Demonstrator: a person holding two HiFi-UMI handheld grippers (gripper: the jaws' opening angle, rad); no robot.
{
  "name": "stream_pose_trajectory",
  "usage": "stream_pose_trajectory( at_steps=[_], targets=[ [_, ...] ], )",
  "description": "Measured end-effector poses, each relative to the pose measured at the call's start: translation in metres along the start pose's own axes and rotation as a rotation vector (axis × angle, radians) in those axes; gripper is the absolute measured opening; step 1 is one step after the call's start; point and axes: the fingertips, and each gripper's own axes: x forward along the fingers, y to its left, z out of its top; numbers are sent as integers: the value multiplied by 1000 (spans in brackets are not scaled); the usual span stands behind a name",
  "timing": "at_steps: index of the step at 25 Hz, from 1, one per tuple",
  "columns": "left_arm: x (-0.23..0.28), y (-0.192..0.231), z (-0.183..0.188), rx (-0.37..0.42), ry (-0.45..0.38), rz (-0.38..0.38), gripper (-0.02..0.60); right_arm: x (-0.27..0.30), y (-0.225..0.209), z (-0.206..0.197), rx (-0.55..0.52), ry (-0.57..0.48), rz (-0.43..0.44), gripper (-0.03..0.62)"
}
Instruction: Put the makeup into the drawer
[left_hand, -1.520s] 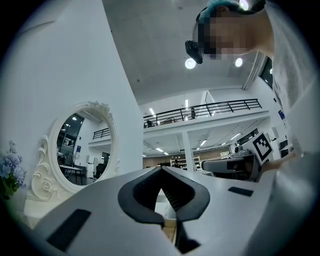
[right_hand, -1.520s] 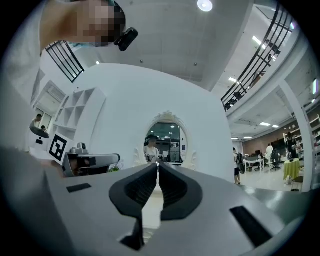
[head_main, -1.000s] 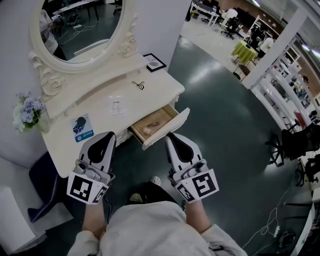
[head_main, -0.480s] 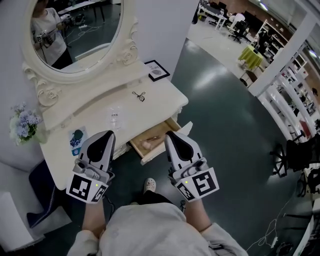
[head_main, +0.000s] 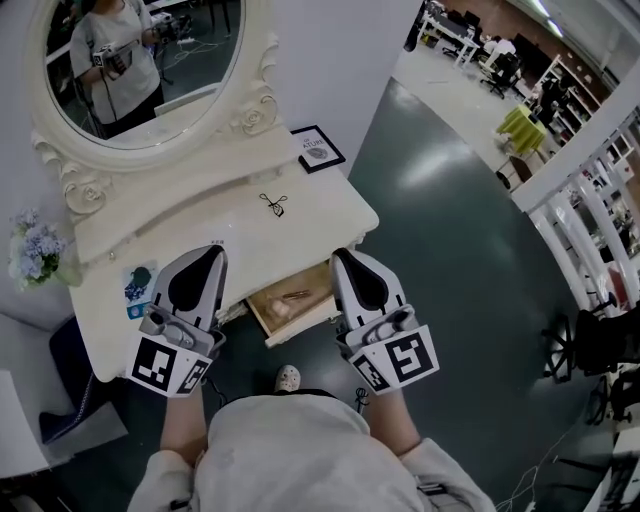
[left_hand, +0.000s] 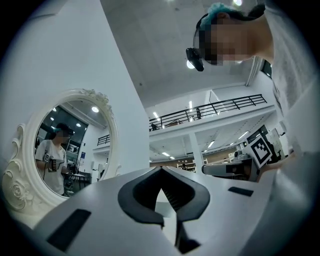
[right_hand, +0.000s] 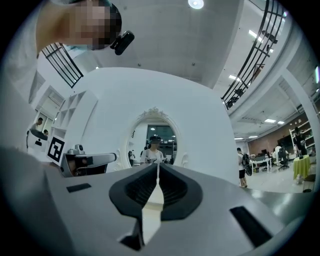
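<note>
A white dressing table stands below me with its drawer pulled open. A slim brown makeup item and a pale round one lie in the drawer. A small black item rests on the tabletop. My left gripper hangs shut over the table's front edge, left of the drawer, with nothing between its jaws. My right gripper hangs shut beside the drawer's right end, also holding nothing. The left gripper and right gripper views point upward, away from the drawer.
An oval mirror rises behind the table, also seen as the mirror in the right gripper view. A framed picture, a blue card and flowers sit on the table. Dark floor spreads to the right.
The head view has moved closer over the table, so the drawer now shows between the two grippers. Both grippers stay shut and side by side.
</note>
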Motion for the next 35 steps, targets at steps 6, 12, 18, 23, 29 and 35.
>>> stream_pose_trajectory(
  at_steps=[6, 12, 18, 23, 29, 35],
  targets=[
    [22, -6, -13, 10, 13, 27, 11, 10, -29, -14, 33, 7, 30, 26],
    [35, 7, -20, 10, 32, 48, 11, 30, -42, -27, 65, 23, 47, 26],
    [51, 27, -33, 7, 59, 15, 11, 60, -48, -40, 72, 60, 39, 26],
    [68, 46, -42, 6, 67, -33, 12, 87, -57, -52, 91, 95, 3, 26],
    [89, 68, -54, -12, 67, -92, 11, 120, -73, -68, 115, 152, -44, 26],
    [108, 88, -72, -54, 75, -144, 11, 153, -88, -101, 113, 290, -74, 26]
  ],
)
